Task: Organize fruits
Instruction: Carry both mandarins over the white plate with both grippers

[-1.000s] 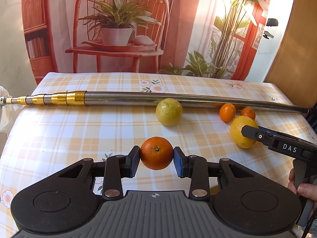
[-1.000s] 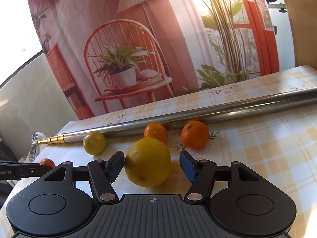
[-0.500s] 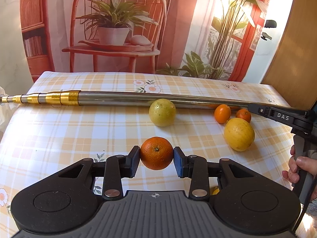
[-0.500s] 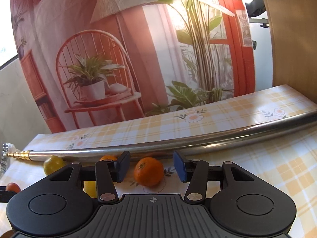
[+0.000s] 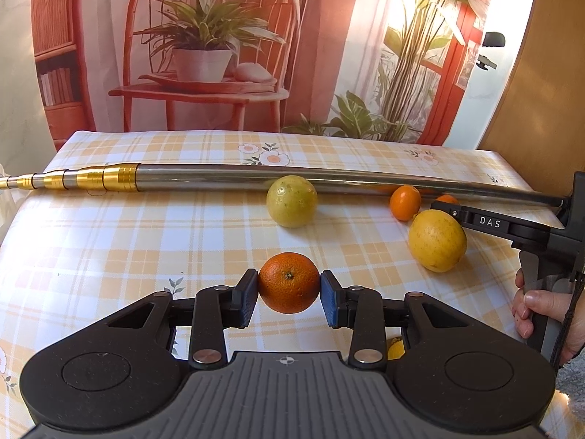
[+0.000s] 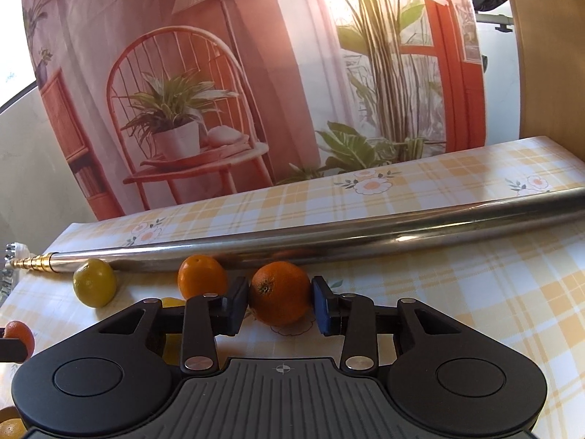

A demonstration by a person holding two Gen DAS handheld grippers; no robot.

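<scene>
Since a second ago, the right gripper (image 6: 280, 300) is sitting past the lemon (image 5: 437, 240), its fingers now flanking and touching a tangerine (image 6: 280, 292) on the table (image 6: 475, 292) beside the pole (image 6: 365, 237). Left gripper (image 5: 289, 294) fingers are still clenching an orange (image 5: 289, 282) above the table.

staged home: printed backdrop (image 5: 219, 55), tablecloth (image 5: 109, 226)
</scene>
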